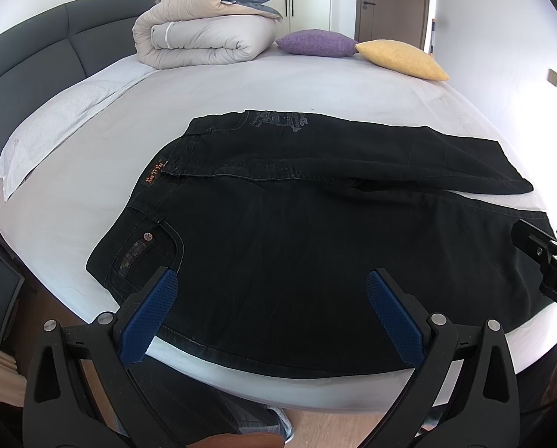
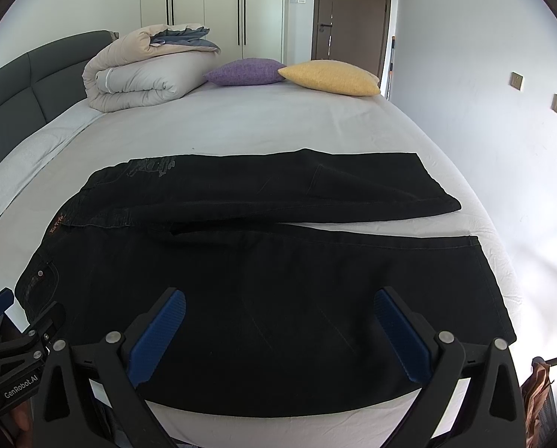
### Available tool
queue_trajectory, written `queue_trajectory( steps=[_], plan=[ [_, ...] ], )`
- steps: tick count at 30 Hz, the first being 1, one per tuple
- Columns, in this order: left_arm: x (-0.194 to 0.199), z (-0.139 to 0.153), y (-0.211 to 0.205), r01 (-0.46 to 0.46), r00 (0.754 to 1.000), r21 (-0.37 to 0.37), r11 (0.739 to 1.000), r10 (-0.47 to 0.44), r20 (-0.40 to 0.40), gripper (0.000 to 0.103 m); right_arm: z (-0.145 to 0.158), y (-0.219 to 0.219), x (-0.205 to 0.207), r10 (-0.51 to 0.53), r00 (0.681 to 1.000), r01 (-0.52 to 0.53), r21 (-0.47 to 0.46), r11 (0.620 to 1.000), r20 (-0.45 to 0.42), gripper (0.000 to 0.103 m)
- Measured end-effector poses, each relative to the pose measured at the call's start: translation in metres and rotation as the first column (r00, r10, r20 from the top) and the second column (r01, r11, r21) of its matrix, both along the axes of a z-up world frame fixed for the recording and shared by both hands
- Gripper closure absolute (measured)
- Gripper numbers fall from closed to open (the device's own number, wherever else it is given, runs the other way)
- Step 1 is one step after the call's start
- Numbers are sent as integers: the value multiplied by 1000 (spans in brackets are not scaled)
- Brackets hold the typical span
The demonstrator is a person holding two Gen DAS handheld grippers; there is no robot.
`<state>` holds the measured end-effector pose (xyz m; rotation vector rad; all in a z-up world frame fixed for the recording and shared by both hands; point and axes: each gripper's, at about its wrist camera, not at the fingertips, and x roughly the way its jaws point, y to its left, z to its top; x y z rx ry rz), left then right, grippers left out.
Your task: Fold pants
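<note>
The black pants (image 1: 315,224) lie flat on the bed (image 1: 278,86), legs parted, near leg at the mattress edge. Both the left gripper (image 1: 271,310) and right gripper (image 2: 278,328) hover over that leg, fingers spread wide, holding nothing. Pinching only the top layer could, I'd say, drag the denim off the edge or fold it crooked.

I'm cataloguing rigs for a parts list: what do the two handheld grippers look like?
Both match: the left gripper and right gripper have black plastic frames with cut-out windows, silver pivot bolts, and blue ribbed finger pads. The left gripper's body, seen in the right wrist view, bears white "CenRobot.AI" lettering. No cables show.
</note>
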<state>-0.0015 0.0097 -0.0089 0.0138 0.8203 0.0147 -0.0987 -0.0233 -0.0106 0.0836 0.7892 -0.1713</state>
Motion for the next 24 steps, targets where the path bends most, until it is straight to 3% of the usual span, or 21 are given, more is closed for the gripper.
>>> queue_trajectory(
  steps=[24],
  plan=[
    [8,-13,4,-13,1000,17,1000,13,-22,0,-8,6,6,19,999,-20,-8,1000,-33,0]
  ],
)
